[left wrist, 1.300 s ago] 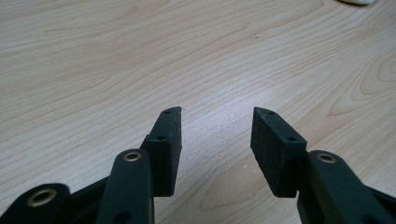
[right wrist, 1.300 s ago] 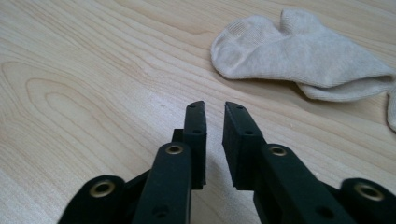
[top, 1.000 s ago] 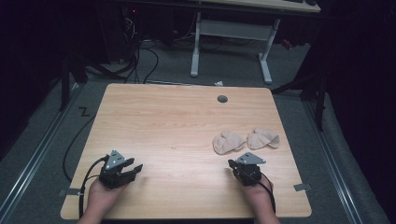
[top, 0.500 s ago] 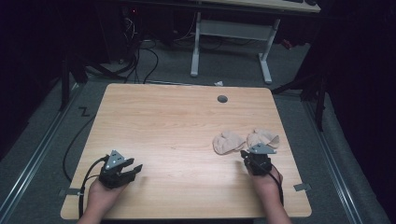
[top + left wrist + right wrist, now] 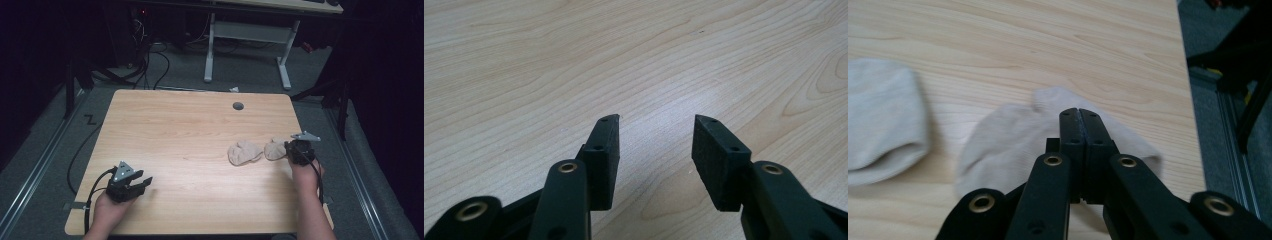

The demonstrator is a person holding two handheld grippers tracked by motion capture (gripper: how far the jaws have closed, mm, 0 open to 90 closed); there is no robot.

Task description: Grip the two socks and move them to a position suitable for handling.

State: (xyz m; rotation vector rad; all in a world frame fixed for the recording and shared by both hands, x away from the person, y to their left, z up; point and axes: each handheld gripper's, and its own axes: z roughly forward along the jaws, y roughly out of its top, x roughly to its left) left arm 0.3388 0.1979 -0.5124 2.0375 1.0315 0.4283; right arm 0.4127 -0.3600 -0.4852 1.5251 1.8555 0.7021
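My right claw (image 5: 1079, 114) is fully closed, pad against pad, with nothing pinched between them. In the right gripper view its tips stand over the nearer beige sock (image 5: 1013, 142), which lies flat on the wooden table (image 5: 1048, 40); whether the tips touch the fabric I cannot tell. A second beige sock (image 5: 883, 135) lies at nine o'clock from the first, close beside it but apart.

From the high view, the right claw (image 5: 298, 151) sits at the three o'clock edge of the nearer sock (image 5: 275, 148), with the second sock (image 5: 245, 152) just beyond at nine o'clock. Both socks occupy the table's four o'clock area.

My left claw (image 5: 655, 127) stands wide open, holding nothing, bare tabletop between the pads. In the high view it (image 5: 142, 182) rests at the table's seven o'clock corner, well apart from the socks
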